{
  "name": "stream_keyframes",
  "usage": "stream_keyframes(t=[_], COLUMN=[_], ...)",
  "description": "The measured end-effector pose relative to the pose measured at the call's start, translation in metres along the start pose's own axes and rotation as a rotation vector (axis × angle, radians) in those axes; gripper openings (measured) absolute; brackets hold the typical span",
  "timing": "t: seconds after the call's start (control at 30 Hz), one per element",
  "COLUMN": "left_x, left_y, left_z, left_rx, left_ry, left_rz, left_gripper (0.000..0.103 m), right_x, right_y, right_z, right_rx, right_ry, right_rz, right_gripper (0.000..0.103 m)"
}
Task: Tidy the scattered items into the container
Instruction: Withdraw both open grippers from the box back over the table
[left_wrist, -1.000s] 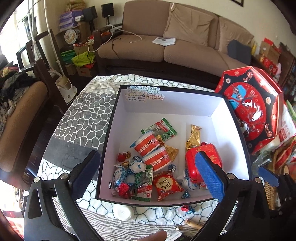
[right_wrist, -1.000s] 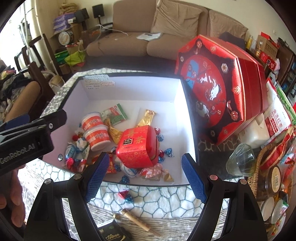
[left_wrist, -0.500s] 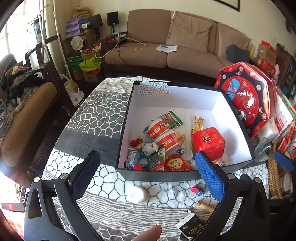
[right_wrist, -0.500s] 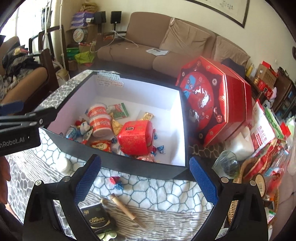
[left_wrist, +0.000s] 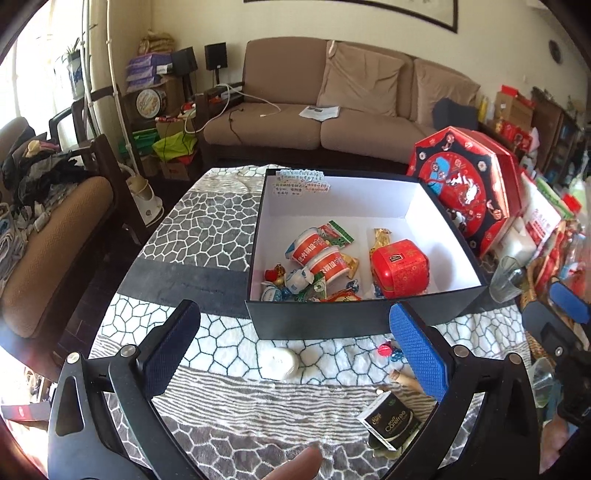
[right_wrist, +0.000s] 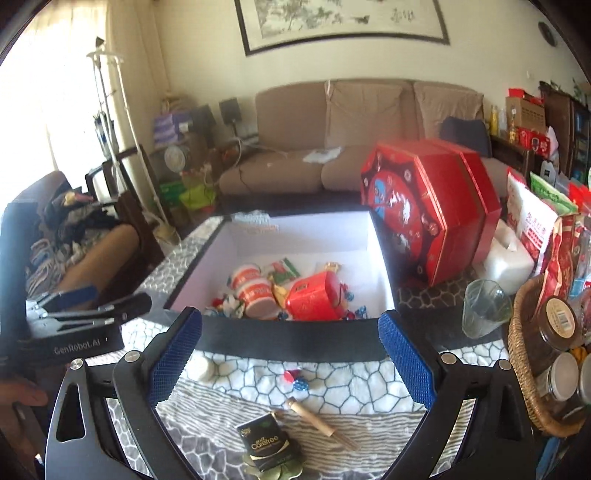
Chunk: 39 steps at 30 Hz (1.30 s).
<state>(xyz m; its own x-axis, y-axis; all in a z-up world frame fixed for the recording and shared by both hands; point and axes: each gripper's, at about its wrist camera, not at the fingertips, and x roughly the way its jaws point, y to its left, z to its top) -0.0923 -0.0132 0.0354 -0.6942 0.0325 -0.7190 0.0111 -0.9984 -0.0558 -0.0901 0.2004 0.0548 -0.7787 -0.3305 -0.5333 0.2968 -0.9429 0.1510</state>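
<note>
Two grippers — left gripper, right gripper — gaping, empty | stick lies diagonally, near-right

One container, two yogurt cups, one red tin

From where I'm steering, the box is open on top, far half bare. Its near wall blocks a low approach. Right side's jammed: red octagonal tin, glass, wicker basket. Left bench is wide open.
</note>
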Motion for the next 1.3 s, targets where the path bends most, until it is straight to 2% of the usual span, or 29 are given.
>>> stream_keyframes(t=[0.07,0.13,0.37,0.47,0.7,0.87,0.97,1.13,1.23,1.3], left_x=[-0.007,-0.013,-0.026,-0.029,-0.019,-0.010,-0.005,0.004,0.008,0.016], left_y=[0.008,0.016,0.028,0.031,0.033,0.031,0.027,0.019,0.014,0.015], left_z=[-0.011,-0.022,-0.037,-0.039,-0.038,-0.036,-0.037,-0.039,-0.043,-0.044], left_rx=[-0.033,-0.063,-0.054,-0.055,-0.061,-0.082,-0.077,-0.045,-0.012,0.000], left_ry=[0.001,0.002,-0.029,-0.045,-0.039,-0.022,-0.005,0.016,0.023,0.057], left_rz=[-0.048,-0.063,-0.006,-0.011,-0.012,-0.027,-0.033,-0.011,0.042,0.076], left_gripper=[0.103,0.103,0.103,0.103,0.103,0.103,0.103,0.103,0.103,0.103], right_x=[-0.014,-0.025,-0.046,-0.050,-0.037,-0.029,-0.028,-0.023,-0.007,0.005], right_y=[0.002,0.003,0.022,0.025,0.026,0.015,0.016,0.023,0.029,0.028], right_z=[-0.004,-0.007,-0.018,-0.022,-0.021,-0.024,-0.024,-0.023,-0.027,-0.032], right_rx=[0.014,0.026,0.005,0.027,0.066,0.183,0.162,0.101,0.037,0.025], right_ry=[-0.061,-0.117,-0.205,-0.220,-0.121,-0.103,-0.120,-0.093,-0.023,0.034], right_rz=[0.009,0.007,0.013,0.012,-0.040,0.043,0.052,0.013,-0.090,-0.104], right_gripper=[0.100,0.102,0.102,0.102,0.102,0.102,0.102,0.102,0.102,0.102])
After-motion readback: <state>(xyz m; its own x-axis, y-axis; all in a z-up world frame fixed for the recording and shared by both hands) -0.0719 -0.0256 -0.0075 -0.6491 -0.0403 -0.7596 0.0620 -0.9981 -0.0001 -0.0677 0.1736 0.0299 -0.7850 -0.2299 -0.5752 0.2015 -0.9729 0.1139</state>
